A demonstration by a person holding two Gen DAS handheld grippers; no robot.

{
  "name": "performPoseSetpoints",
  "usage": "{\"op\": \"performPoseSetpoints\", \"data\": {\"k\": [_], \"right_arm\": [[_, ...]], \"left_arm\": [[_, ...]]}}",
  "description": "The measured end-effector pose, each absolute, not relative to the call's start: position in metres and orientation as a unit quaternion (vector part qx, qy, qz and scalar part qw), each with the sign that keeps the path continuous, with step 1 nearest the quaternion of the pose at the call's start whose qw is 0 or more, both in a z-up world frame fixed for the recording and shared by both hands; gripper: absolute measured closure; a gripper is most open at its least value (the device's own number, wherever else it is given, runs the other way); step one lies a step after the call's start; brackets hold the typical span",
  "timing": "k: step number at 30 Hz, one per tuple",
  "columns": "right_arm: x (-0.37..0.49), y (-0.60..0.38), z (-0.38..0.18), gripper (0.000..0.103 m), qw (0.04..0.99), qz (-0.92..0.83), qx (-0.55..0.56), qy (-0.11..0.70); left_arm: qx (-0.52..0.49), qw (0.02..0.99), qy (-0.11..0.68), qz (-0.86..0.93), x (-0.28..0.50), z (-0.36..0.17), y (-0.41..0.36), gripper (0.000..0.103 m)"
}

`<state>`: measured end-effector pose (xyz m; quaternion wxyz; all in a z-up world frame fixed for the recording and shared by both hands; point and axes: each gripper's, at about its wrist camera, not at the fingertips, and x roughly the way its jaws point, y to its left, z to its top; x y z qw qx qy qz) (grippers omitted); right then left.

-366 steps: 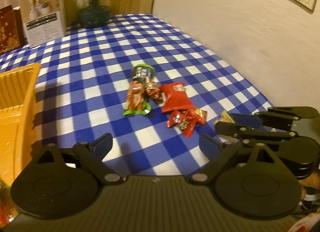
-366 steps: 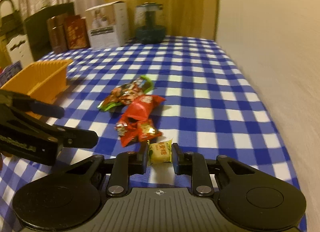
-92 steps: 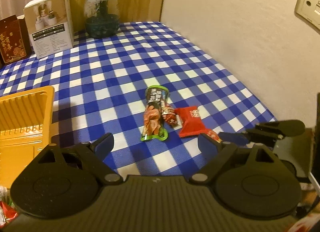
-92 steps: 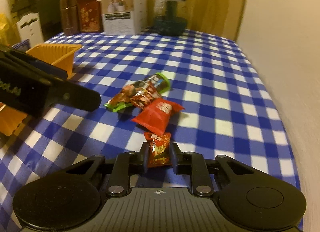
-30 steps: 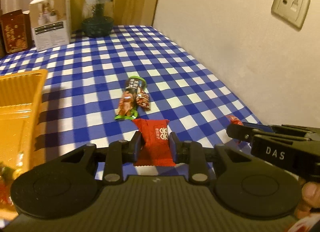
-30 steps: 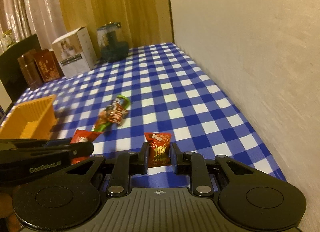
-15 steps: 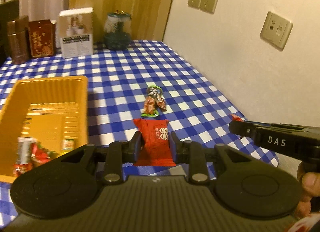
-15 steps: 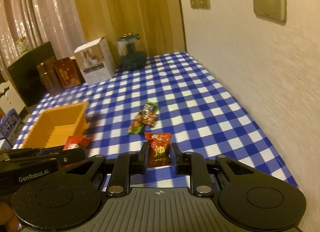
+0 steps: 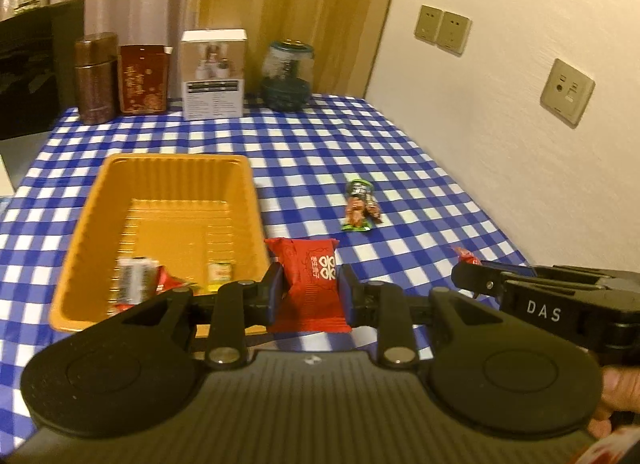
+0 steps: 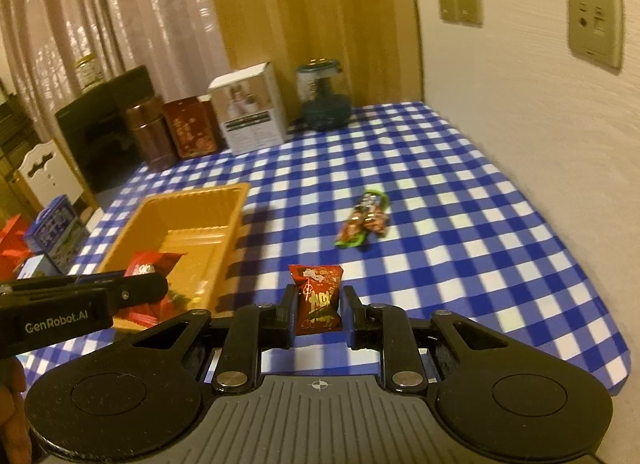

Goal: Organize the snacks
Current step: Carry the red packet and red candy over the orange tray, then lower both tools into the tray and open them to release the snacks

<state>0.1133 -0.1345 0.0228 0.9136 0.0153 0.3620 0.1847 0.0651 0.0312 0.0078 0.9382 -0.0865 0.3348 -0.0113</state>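
Note:
My left gripper (image 9: 311,288) is shut on a red snack packet (image 9: 310,284) and holds it in the air just right of the orange tray (image 9: 92,204). My right gripper (image 10: 319,306) is shut on a small dark red candy packet (image 10: 318,296), held above the checked cloth. The tray (image 10: 132,224) holds a few small snacks (image 9: 136,280), among them a yellow one (image 9: 219,271). A green-edged snack bag with a small wrapped candy beside it (image 9: 359,206) lies on the cloth to the right of the tray, also in the right wrist view (image 10: 362,218).
At the table's back stand a brown tin (image 9: 96,78), a red box (image 9: 142,80), a white box (image 9: 212,74) and a dark glass jar (image 9: 287,76). The wall (image 9: 520,124) runs along the right edge. Boxes (image 10: 56,232) lie left of the table.
Both grippers have risen and drawn back with their packets still held. The tray and the back of the table have come fully into view.

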Motion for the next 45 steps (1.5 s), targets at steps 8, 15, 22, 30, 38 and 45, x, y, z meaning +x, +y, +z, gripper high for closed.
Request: {"op": "performPoseSetpoints", "data": {"k": [8, 15, 22, 30, 38, 45], "right_arm": [[0.104, -0.1, 0.028, 0.08, 0.908, 0.214, 0.003, 0.36], [0.101, -0.076, 0.029, 0.08, 0.903, 0.234, -0.007, 0.359], [0.102, -0.053, 0.024, 0.08, 0.896, 0.254, -0.015, 0.364], [0.108, -0.033, 0.021, 0.08, 0.891, 0.269, -0.018, 0.365], [0.112, -0.021, 0.019, 0.08, 0.887, 0.279, -0.02, 0.367], [0.117, -0.013, 0.013, 0.08, 0.884, 0.282, -0.019, 0.372]], "left_arm": [[-0.097, 0.938, 0.331, 0.014, 0.046, 0.013, 0.064, 0.077], [-0.103, 0.936, 0.333, 0.041, 0.034, 0.015, 0.092, 0.077], [-0.108, 0.934, 0.336, 0.061, 0.029, 0.014, 0.116, 0.077], [-0.109, 0.932, 0.337, 0.069, 0.03, 0.014, 0.129, 0.077], [-0.11, 0.931, 0.341, 0.073, 0.032, 0.012, 0.137, 0.077], [-0.108, 0.929, 0.346, 0.075, 0.037, 0.008, 0.142, 0.077]]}}
